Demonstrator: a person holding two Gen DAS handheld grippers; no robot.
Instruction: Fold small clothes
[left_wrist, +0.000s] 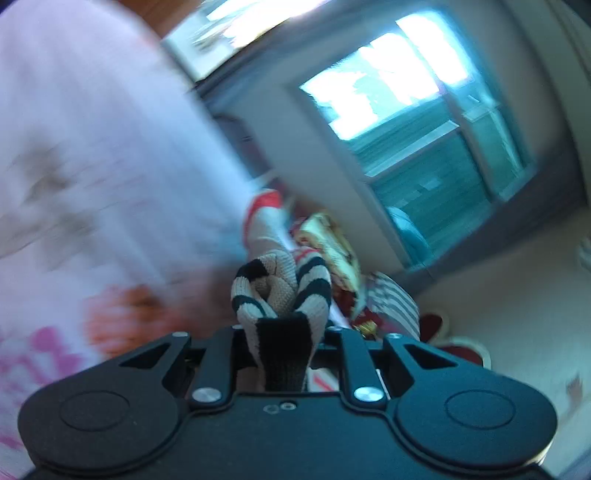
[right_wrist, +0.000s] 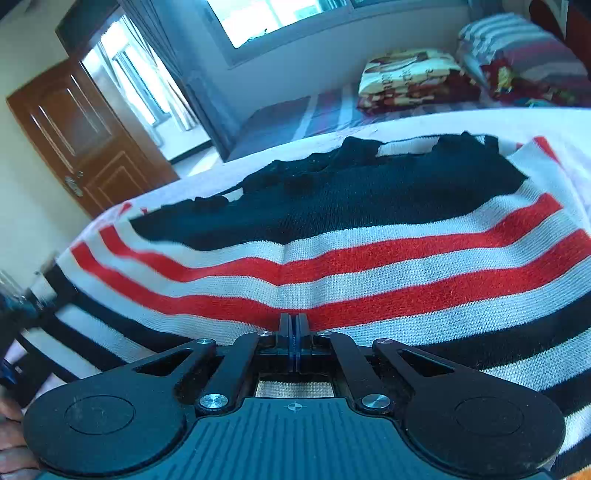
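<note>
Left wrist view: left claw (left_wrist: 282, 325) grips bunched striped knitwear (left_wrist: 280, 288) (blurred); right claw (right_wrist: 294, 325) clenched against the striped sweater (right_wrist: 369, 258)

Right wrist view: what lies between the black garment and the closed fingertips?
Red and white stripes of the striped knit, between the black garment and the right gripper.

Striped knit garment (right_wrist: 369, 258), white with red and black bands, lies spread flat; its beige-and-black end (left_wrist: 280, 291) bunches at six o'clock.
</note>
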